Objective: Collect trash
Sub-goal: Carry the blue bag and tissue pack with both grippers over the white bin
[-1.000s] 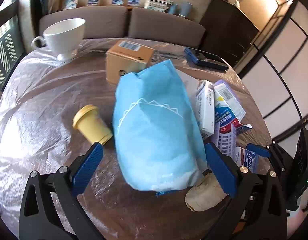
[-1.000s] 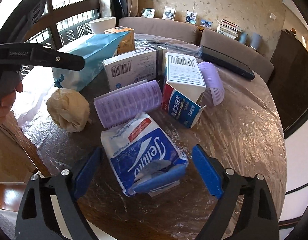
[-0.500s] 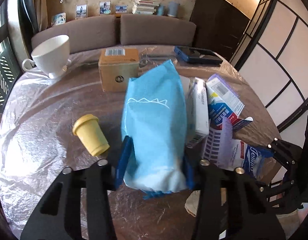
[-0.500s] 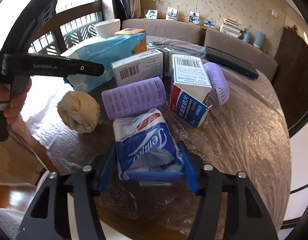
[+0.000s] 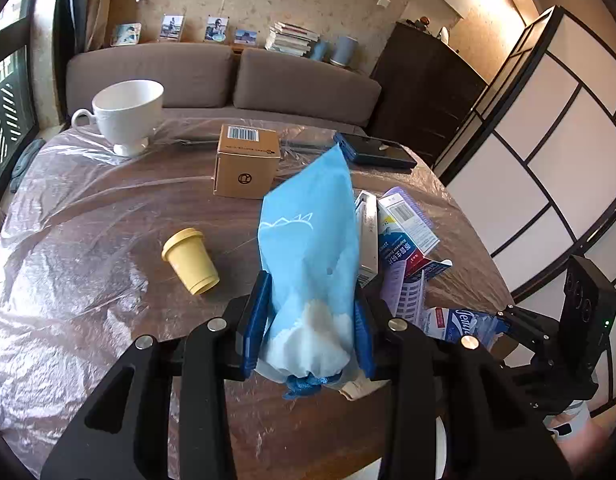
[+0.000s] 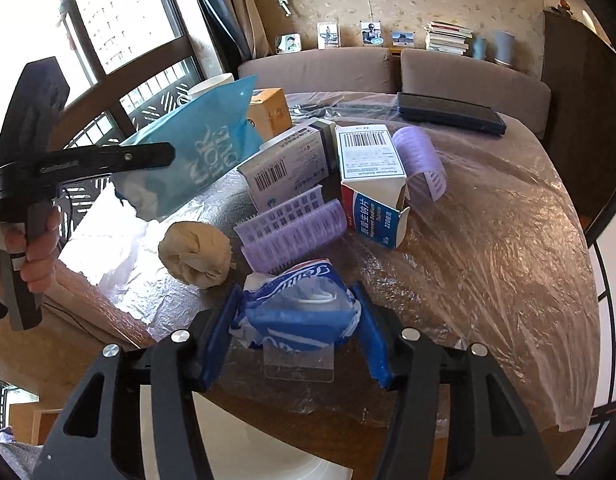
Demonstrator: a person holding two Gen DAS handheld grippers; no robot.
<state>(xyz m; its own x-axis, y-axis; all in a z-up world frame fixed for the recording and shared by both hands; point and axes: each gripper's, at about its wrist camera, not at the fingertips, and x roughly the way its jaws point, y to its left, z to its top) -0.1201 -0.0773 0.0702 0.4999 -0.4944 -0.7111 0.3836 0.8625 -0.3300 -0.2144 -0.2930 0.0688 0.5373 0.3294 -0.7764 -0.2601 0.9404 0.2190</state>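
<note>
Blue plastic dominates both grips. Left gripper (image 5: 309, 326) pinches the lower end of a blue bag (image 5: 309, 240), jaws pressed in on both sides, white contents bunched between the pads; bag appears raised off the plastic-covered table (image 5: 88, 240), its top pointing to 12 o'clock. Right gripper (image 6: 296, 330) pinches a crumpled blue-and-white tissue pack (image 6: 298, 304) at the near table edge, jaws squeezed onto its sides.

Left view: yellow cup (image 5: 190, 260) lies at 10 o'clock of the bag, cardboard box (image 5: 248, 166) at 11 o'clock, medicine cartons (image 5: 403, 232) at 2 o'clock.

Right view: beige paper wad (image 6: 196, 254) at 10 o'clock of the pack, purple hair roller (image 6: 294, 232) at 12 o'clock, touching or nearly touching the pack.

Risks, judged:
- Soft bag held near one end only; may sag or slip out.
- Tissue wrapper is slick and crushed; could slide from the pads.
- Lifting the pack may drag the roller.
- The two grippers work close together; collision possible.
</note>
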